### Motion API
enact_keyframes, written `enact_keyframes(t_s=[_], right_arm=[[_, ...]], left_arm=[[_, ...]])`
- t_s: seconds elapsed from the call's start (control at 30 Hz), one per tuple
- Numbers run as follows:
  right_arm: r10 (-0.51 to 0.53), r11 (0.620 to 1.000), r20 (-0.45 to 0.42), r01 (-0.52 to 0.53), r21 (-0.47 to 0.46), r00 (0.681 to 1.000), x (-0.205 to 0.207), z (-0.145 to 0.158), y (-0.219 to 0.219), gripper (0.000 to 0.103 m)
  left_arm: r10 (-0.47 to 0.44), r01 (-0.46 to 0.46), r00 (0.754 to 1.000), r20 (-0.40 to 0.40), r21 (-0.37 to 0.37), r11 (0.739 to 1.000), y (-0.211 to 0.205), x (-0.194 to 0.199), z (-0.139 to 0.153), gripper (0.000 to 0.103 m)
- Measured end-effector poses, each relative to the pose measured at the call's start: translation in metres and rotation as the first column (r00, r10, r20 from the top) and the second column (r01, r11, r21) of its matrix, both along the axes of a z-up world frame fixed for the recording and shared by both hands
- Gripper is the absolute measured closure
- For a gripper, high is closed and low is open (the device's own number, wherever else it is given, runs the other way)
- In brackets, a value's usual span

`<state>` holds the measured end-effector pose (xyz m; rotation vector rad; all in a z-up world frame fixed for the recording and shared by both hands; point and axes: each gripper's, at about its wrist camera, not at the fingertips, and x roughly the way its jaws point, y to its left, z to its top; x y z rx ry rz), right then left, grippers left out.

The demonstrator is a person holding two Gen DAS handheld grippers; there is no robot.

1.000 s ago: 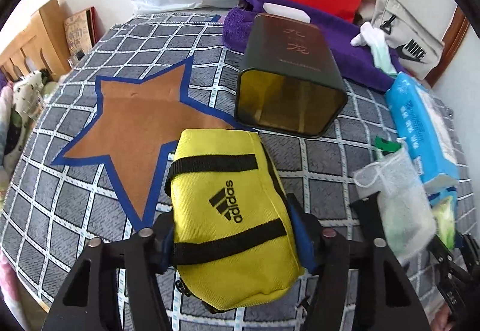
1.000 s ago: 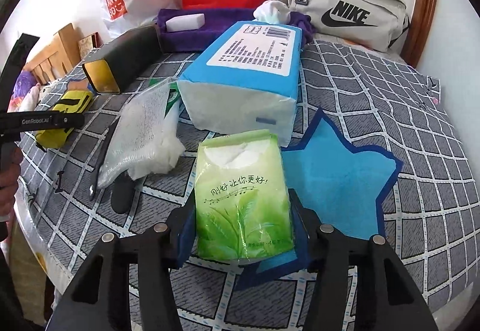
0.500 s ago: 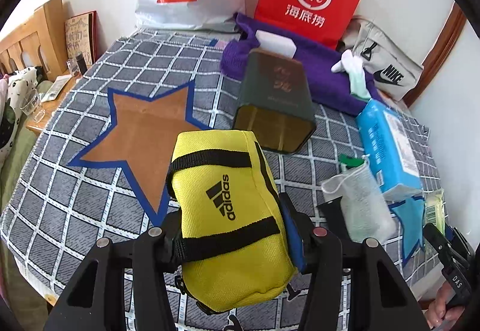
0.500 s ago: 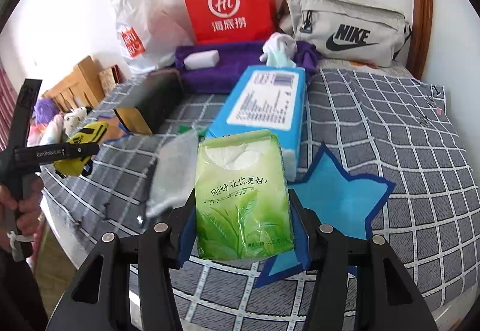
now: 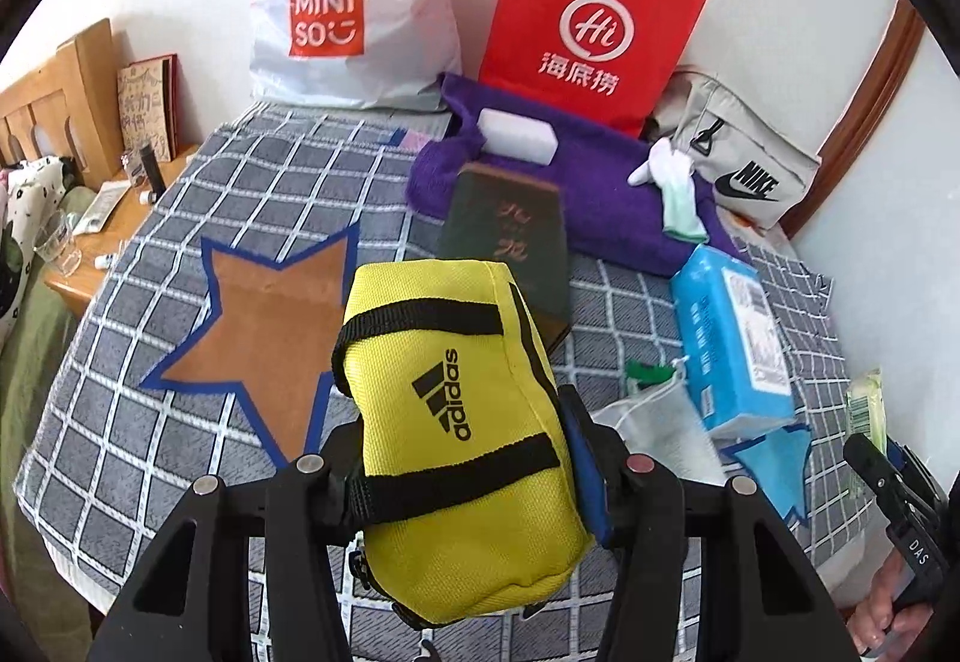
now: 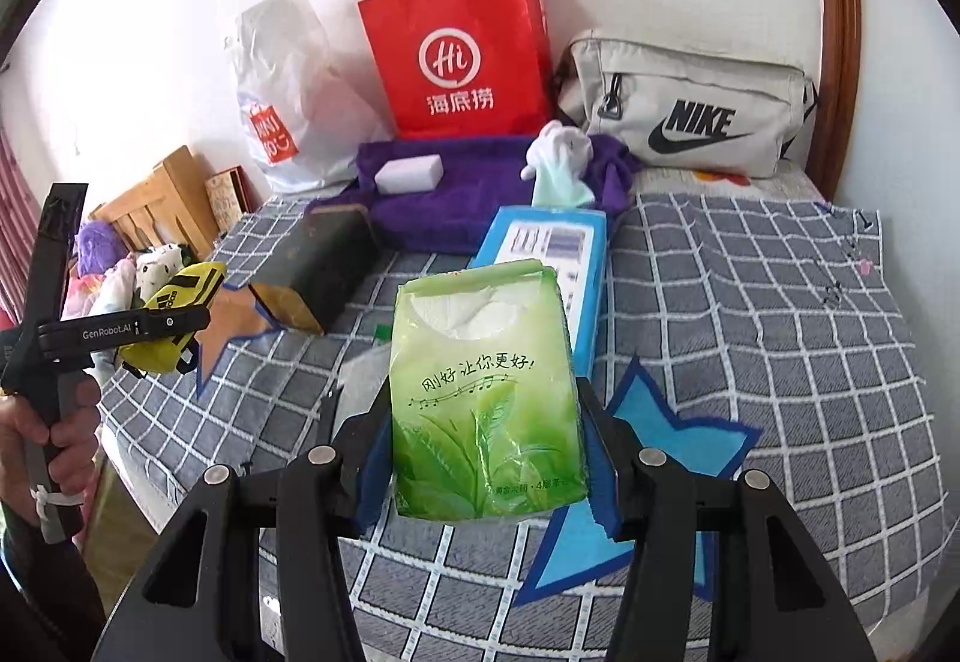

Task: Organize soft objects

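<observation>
Holding the yellow pouch [image 5: 462, 434] clear above the bed's [image 5: 252, 182] near edge, my left jaws clench its sides beside the brown star [image 5: 264, 326], likely its spot. My right jaws clamp the green tissue pack [image 6: 480, 398] over the blue star [image 6: 654, 458] near the bed's right corner.

A yellow adidas pouch [image 5: 462, 440] with black straps is hanging clear of the checked bedspread [image 5: 180, 434], pinched at its sides, logo facing up. A green tissue pack [image 6: 486, 398], printed with leaves and partly used, is being held upright above the blue star mat [image 6: 672, 446].
</observation>
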<state>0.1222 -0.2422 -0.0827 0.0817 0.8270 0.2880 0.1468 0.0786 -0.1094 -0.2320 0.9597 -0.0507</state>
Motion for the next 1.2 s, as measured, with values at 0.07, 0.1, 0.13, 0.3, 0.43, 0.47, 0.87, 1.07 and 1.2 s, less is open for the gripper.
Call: enact_keyframes(t_s=[0.07, 0.1, 0.13, 0.3, 0.43, 0.47, 0.87, 1.07, 1.2], right_arm=[[0.003, 1.0, 0.011, -0.003, -0.001, 1.0, 0.003, 0.005, 0.0, 0.05], [0.004, 1.0, 0.019, -0.004, -0.006, 1.0, 0.006, 0.009, 0.001, 0.05], [0.005, 1.0, 0.024, -0.005, -0.009, 1.0, 0.009, 0.012, 0.001, 0.05], [0.027, 0.999, 0.057, -0.026, -0.024, 0.998, 0.023, 0.028, 0.006, 0.05], [0.031, 0.999, 0.068, -0.029, -0.03, 0.997, 0.038, 0.036, 0.01, 0.05], [0.029, 0.999, 0.069, -0.027, -0.029, 0.997, 0.042, 0.037, 0.01, 0.05], [0.014, 0.999, 0.065, -0.011, -0.043, 0.998, 0.1, 0.043, 0.016, 0.05], [0.008, 0.999, 0.052, -0.006, -0.041, 0.999, 0.135, 0.038, 0.016, 0.05], [-0.005, 0.999, 0.047, 0.006, -0.036, 0.999, 0.16, 0.034, 0.013, 0.05]], left_arm=[[-0.006, 0.006, 1.0, 0.009, 0.003, 1.0, -0.003, 0.004, 0.006, 0.052], [-0.007, 0.007, 1.0, 0.013, 0.004, 1.0, -0.004, 0.006, 0.009, 0.052], [-0.009, 0.009, 1.0, 0.018, 0.004, 1.0, -0.005, 0.008, 0.012, 0.052], [-0.025, 0.025, 0.999, 0.032, 0.008, 1.0, -0.01, 0.021, 0.023, 0.052], [-0.029, 0.028, 0.999, 0.042, 0.018, 0.999, -0.012, 0.034, 0.031, 0.052], [-0.027, 0.026, 0.999, 0.045, 0.019, 0.999, -0.012, 0.038, 0.033, 0.052], [-0.007, 0.006, 0.999, 0.047, 0.007, 1.0, -0.006, 0.086, 0.038, 0.052], [-0.011, 0.011, 0.999, 0.038, 0.015, 1.0, -0.008, 0.113, 0.034, 0.052], [-0.014, 0.013, 0.999, 0.033, 0.022, 1.0, -0.01, 0.131, 0.03, 0.052]])
